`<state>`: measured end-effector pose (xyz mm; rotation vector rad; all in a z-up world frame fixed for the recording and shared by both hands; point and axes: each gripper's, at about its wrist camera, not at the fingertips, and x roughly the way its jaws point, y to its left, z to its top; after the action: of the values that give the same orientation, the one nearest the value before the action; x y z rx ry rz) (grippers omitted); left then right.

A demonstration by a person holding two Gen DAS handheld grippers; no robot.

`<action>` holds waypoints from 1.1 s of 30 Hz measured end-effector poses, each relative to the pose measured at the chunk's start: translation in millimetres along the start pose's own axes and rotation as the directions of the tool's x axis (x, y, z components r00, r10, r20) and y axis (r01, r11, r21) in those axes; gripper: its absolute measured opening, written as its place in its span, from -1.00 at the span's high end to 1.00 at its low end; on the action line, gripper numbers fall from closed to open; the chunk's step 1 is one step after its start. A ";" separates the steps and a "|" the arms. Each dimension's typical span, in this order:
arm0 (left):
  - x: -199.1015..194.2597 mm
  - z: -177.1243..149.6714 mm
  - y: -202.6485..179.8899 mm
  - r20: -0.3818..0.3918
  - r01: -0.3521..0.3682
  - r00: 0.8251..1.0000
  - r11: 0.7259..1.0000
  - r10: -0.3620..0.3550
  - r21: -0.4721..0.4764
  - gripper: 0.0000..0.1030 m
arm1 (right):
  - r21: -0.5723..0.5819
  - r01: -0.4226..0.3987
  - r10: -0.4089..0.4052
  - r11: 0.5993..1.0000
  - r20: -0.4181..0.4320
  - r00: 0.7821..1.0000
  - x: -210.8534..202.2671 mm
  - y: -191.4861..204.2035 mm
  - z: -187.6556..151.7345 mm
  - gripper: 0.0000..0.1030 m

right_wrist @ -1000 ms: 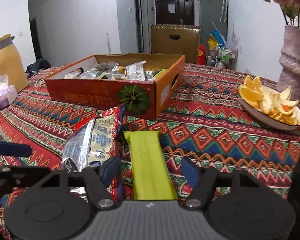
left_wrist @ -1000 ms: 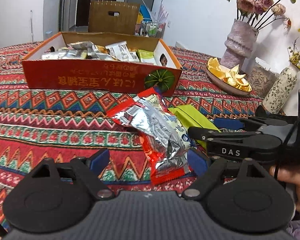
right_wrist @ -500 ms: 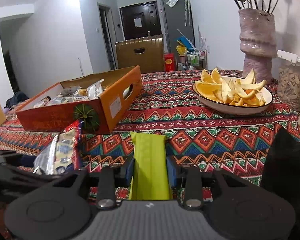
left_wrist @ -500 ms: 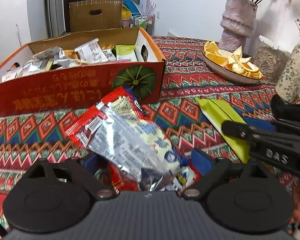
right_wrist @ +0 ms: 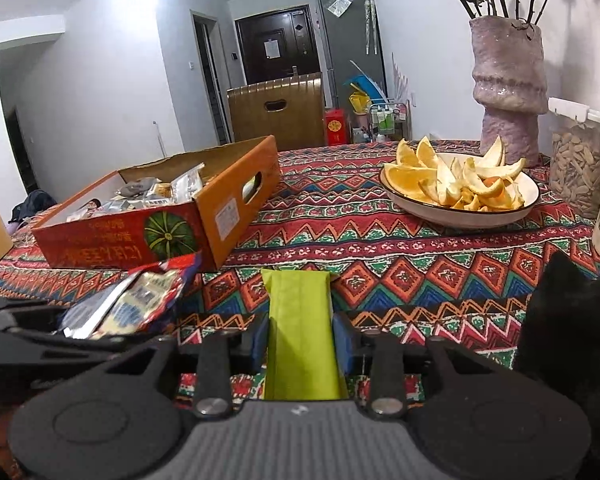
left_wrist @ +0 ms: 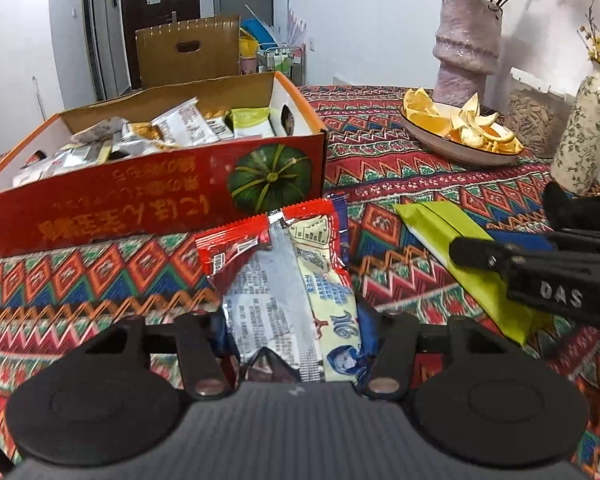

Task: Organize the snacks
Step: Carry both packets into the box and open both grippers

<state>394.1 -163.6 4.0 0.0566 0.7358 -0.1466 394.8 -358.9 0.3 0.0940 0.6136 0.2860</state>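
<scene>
Left wrist view: left gripper (left_wrist: 296, 332) jaws closing on two foil snack packets (left_wrist: 288, 280), just in front of the box (left_wrist: 152, 204).
Right gripper (right_wrist: 302, 342) clamps the green packet (right_wrist: 300, 320) beside them. Packets look light, crinkly, slippery; best gripped mid-body, not by the seal.

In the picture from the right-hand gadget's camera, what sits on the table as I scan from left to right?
Red box of snacks → red and silver packet → green packet pinched in the right gripper → bowl of orange pieces → pink vase → jar of seeds.
</scene>
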 end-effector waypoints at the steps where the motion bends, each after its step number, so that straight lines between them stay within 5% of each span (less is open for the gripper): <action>1: -5.8 -3.1 3.2 0.001 0.003 1.000 1.000 -0.003 -0.009 -0.10 | 0.001 -0.001 0.001 1.000 0.001 1.000 -0.2 -0.2 -0.3 0.36; 15: -96.6 -17.1 69.6 0.122 -0.039 0.991 0.997 0.047 -0.069 -0.10 | -0.068 -0.023 0.026 0.997 0.030 0.999 -27.3 42.4 4.3 0.37; 17: -107.8 -16.7 78.4 0.145 -0.036 0.988 0.996 0.047 -0.076 -0.11 | -0.091 -0.015 0.020 0.996 0.049 0.999 -36.7 56.6 8.4 0.45; 18: -113.0 -17.1 83.6 0.152 -0.033 0.987 0.996 0.045 -0.081 -0.11 | -0.100 -0.017 0.022 0.995 0.058 0.998 -40.9 63.5 10.6 0.78; 19: -117.3 -17.4 88.1 0.159 -0.029 0.986 0.996 0.043 -0.085 -0.11 | -0.104 -0.017 0.025 0.994 0.068 0.997 -44.9 70.4 12.9 0.90; 21: -123.4 -19.1 96.4 0.172 -0.022 0.984 0.996 0.037 -0.086 -0.11 | -0.119 -0.011 0.020 0.993 0.078 0.997 -49.2 82.2 17.0 0.89; 24: -127.1 -24.4 109.9 0.170 -0.020 0.985 0.994 0.037 -0.103 -0.11 | -0.182 -0.012 0.014 0.983 0.009 1.000 -39.8 94.3 15.6 0.70; 27: -126.1 -31.7 122.0 0.155 -0.009 0.987 0.992 0.028 -0.123 -0.11 | -0.165 0.027 -0.037 0.986 -0.057 0.998 -27.5 90.3 5.5 0.04; 33: -120.1 -45.0 136.8 0.123 0.009 0.992 0.988 0.010 -0.156 -0.11 | -0.150 0.086 -0.106 0.985 -0.130 0.986 -16.1 82.9 -19.9 0.10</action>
<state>297.2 -10.2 51.4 -0.1010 0.6211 -0.0909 351.1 -284.3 7.2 -0.0945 0.7299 0.2437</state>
